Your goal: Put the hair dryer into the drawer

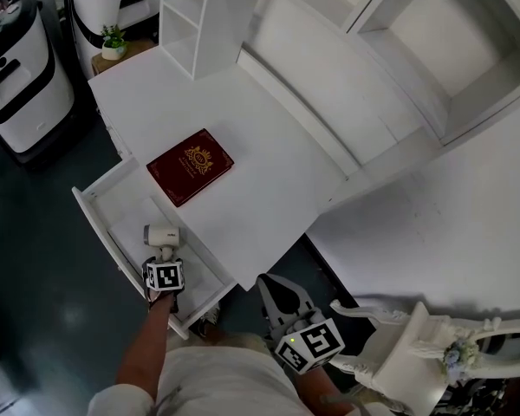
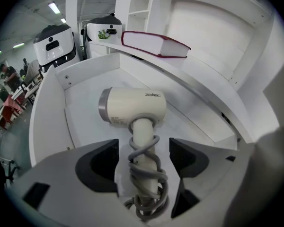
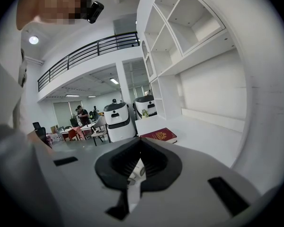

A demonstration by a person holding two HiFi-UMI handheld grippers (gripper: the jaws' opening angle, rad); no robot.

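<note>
The cream hair dryer (image 1: 161, 235) lies in the open white drawer (image 1: 95, 224), nozzle pointing left, with its grey cord wound round the handle. My left gripper (image 1: 164, 256) points steeply down over it. In the left gripper view the hair dryer (image 2: 132, 108) rests on the drawer floor (image 2: 80, 98). Its handle runs between the open jaws of my left gripper (image 2: 143, 160), and a gap shows on both sides of it. My right gripper (image 1: 274, 286) hangs below the desk's front edge. In its own view my right gripper (image 3: 141, 148) is shut on nothing.
A dark red book (image 1: 189, 165) lies on the white desk (image 1: 269, 172) just above the drawer. A white shelf unit (image 1: 191, 16) and a small potted plant (image 1: 113, 42) stand at the back. White machines (image 1: 17, 76) stand at left, an ornate white chair (image 1: 416, 345) at lower right.
</note>
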